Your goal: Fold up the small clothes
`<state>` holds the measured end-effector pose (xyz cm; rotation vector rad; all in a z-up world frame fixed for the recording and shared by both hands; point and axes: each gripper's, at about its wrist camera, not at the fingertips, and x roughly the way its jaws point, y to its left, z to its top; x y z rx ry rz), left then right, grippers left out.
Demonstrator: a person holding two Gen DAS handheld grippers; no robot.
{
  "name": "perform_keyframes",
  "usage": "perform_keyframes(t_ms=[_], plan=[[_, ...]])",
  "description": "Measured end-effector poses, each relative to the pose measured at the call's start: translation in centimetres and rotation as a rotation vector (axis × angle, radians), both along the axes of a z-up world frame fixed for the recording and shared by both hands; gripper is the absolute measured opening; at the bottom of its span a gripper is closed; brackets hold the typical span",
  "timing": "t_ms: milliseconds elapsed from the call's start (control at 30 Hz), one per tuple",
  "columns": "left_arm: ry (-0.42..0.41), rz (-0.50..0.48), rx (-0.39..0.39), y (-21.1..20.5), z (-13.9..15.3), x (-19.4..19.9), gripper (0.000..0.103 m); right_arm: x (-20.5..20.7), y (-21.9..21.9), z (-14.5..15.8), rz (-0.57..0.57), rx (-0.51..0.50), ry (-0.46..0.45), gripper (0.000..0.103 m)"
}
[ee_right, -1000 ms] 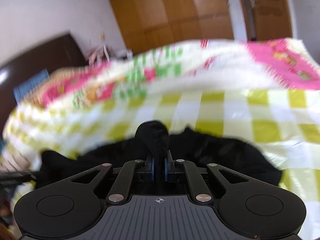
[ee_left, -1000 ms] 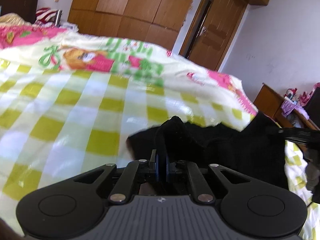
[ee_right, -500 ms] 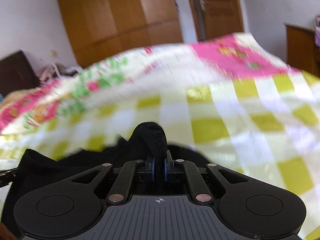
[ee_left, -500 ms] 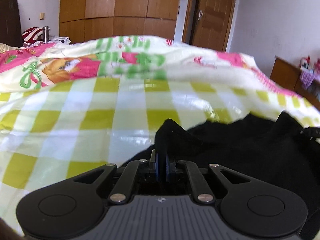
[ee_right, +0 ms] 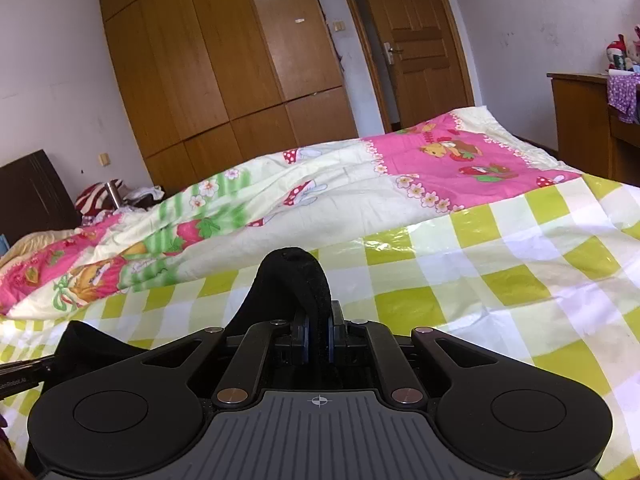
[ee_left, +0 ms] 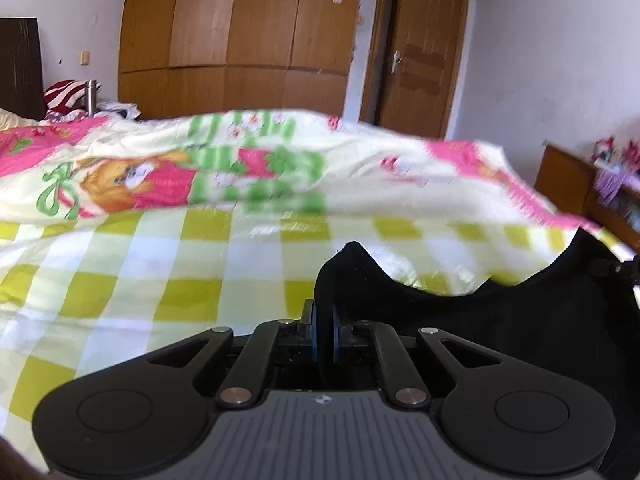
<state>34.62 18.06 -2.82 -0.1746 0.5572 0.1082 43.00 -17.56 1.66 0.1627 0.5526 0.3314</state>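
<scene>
Now both tools, left tool (ee_left: 323,334) and right tool (ee_right: 318,338), pinching black garment (ee_left: 520,320), have levelled and lowered toward the bed (ee_right: 520,280); fold being laid.

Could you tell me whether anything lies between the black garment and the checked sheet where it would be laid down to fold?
Nothing visible does. The left gripper and right gripper are both shut on the black garment, which hangs between them. The checked sheet ahead looks bare; the quilt lies farther back.
</scene>
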Motion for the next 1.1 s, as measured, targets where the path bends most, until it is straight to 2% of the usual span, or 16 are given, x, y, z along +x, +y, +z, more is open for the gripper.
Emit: perform_keyframes(t_ms=[67, 167, 300, 400, 500, 600, 667, 767, 900, 1000, 1100], plan=[[0.046, 0.006, 0.012, 0.0, -1.6, 0.9, 0.024, 1.2, 0.8, -1.7, -0.015, -0.066, 0.012, 0.007], [0.049, 0.004, 0.028, -0.1, -2.5, 1.8, 0.024, 1.9, 0.8, -3.2, -0.048, -0.052, 0.043, 0.007], [0.01, 0.014, -0.018, 0.5, -2.1, 0.9, 0.024, 1.5, 0.9, -2.8, -0.044, -0.055, 0.021, 0.007], [0.015, 0.014, -0.004, 0.8, -2.2, 0.8, 0.029, 1.3, 1.3, -2.3, -0.028, -0.067, -0.003, 0.007], [0.076, 0.017, -0.003, 1.3, -2.7, 1.4, 0.036, 3.2, 2.0, -3.7, -0.015, -0.115, 0.084, 0.011], [0.051, 0.028, -0.002, 1.6, -1.4, 0.5, 0.037, 3.0, 1.9, -3.2, -0.002, -0.123, 0.075, 0.016], [0.039, 0.041, 0.005, 1.8, -0.2, -0.7, 0.037, 1.9, 1.3, -2.0, 0.003, -0.099, 0.045, 0.022], [0.003, 0.052, 0.032, 1.6, 1.6, -3.6, 0.037, -0.3, -0.2, 0.2, 0.001, -0.08, 0.0, 0.022], [-0.049, 0.002, 0.029, -0.1, 3.5, -8.4, 0.039, -5.3, -2.7, 2.5, 0.016, -0.086, -0.07, 0.027], [-0.017, -0.083, 0.007, -2.6, 2.5, -10.2, 0.039, -9.2, -4.1, 2.3, 0.07, -0.089, -0.067, 0.029], [0.048, -0.108, 0.071, -4.5, -0.1, -9.8, 0.039, -11.3, -4.8, -0.1, 0.088, -0.115, -0.003, 0.03]])
